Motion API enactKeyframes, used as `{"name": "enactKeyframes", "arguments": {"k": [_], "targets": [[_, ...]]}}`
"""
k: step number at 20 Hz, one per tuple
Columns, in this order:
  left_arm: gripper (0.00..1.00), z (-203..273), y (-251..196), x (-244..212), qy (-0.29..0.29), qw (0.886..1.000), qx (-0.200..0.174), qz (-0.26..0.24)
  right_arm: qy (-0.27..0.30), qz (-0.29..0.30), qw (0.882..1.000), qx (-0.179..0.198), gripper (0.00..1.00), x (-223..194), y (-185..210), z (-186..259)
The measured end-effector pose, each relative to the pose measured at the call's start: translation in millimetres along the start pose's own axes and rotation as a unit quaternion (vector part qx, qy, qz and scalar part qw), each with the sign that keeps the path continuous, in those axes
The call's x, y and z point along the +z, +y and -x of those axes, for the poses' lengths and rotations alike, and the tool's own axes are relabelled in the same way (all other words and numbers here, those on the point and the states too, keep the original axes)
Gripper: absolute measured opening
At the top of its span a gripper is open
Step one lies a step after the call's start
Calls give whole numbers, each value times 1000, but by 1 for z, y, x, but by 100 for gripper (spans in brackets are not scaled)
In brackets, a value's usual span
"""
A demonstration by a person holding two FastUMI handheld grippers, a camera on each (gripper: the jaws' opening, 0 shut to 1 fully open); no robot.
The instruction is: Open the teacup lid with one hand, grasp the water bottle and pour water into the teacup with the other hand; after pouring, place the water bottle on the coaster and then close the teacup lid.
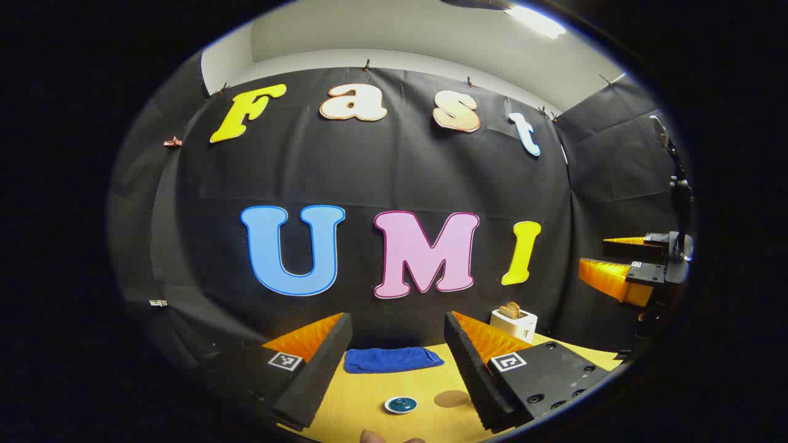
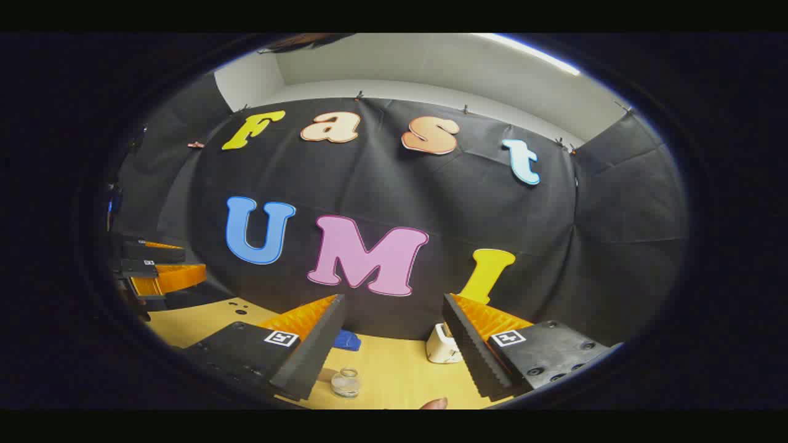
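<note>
Both my tongs wide open, holding nothing: left gripper (image 1: 397,351) above teacup lid (image 1: 401,404) at 6 o'clock, right gripper (image 2: 394,335) over water bottle (image 2: 346,383) at 7.

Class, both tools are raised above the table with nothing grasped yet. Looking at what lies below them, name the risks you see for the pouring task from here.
1. The small glass jar sits right beside the right tool; a careless descent might knock it over.
2. The round lid is low and flat, so the open left tool may slip off it.
3. The brown coaster lies close beside the lid, leaving little room for setting the bottle down.
</note>
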State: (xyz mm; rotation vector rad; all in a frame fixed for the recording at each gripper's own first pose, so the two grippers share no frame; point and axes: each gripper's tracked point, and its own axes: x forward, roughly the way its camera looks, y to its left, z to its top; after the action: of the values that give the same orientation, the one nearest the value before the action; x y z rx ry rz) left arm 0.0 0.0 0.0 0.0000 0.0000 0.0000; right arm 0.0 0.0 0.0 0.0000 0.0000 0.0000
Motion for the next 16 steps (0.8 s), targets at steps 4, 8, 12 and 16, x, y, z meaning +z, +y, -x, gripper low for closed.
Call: {"name": "enactKeyframes", "arguments": {"k": [4,8,12,16], "targets": [[95,-1,4,-6,7,1000,2,3,-2,0,1000,4,96,-2,6,-3],[95,-5,11,-8,10,1000,5,7,-2,-1,1000,11,97,-3,14,-7],[95,-8,14,-11,14,1000,8,6,-1,-2,1000,16,97,-4,18,-9],[95,-10,11,-13,13,1000,7,2,0,-6,1000,18,96,-8,16,-11]]}}
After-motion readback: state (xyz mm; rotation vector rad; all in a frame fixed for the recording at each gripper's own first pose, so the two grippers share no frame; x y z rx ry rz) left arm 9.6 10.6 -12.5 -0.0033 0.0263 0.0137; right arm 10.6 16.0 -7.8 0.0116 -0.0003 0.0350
